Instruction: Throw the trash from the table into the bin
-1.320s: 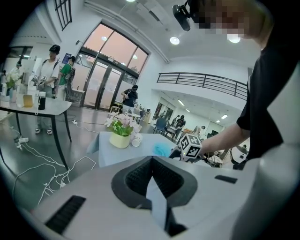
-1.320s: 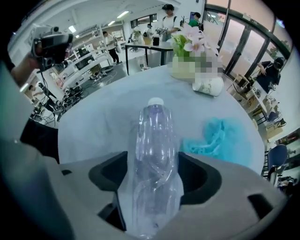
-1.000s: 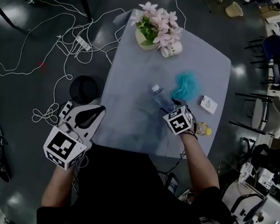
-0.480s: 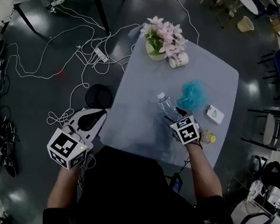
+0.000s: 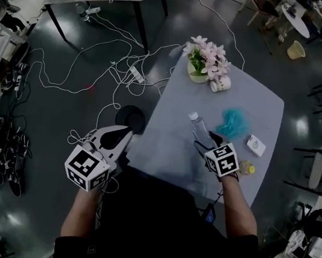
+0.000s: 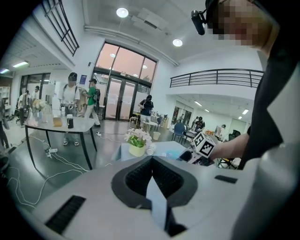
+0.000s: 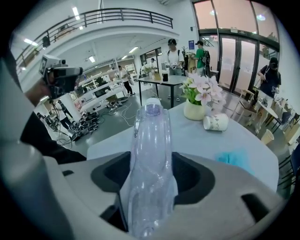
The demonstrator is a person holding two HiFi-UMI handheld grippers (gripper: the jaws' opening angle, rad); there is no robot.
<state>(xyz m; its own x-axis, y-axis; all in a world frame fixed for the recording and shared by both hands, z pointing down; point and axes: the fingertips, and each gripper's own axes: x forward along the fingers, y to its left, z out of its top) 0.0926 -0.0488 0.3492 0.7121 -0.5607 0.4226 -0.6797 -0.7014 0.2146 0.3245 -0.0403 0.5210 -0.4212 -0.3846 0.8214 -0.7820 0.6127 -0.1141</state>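
On the dark shiny floor (image 5: 52, 119) stands a pale grey table (image 5: 165, 146), and white cables (image 5: 81, 67) curl over the floor to its left. A round black bin (image 5: 130, 117) sits on the floor just beside the table's left edge. At the far end of the table is a pot of pink flowers (image 5: 207, 57), and a white cup (image 5: 220, 85) lies on its side next to it. The left gripper (image 5: 122, 137) hangs off the table's left side, near the bin. Its jaws are pressed together and there is nothing in them. The right gripper (image 5: 210, 144) is over the near right part of the table and points down at a slant. Its jaws stand wide and squeeze the bottom part of a clear plastic bottle (image 7: 151, 140). The bottle sticks straight out from between the jaws, with its top pointing toward the flowers. I cannot tell if the bottle's far end touches the table. The bottle is well apart from the bin, which is off the other side of the table. A fluffy blue puff (image 5: 235, 122) lies on the table just to the right of the bottle. Past the puff is a small white box (image 5: 256, 145). A little yellow thing (image 5: 248, 168) sits near the table's edge, just right of the right gripper.
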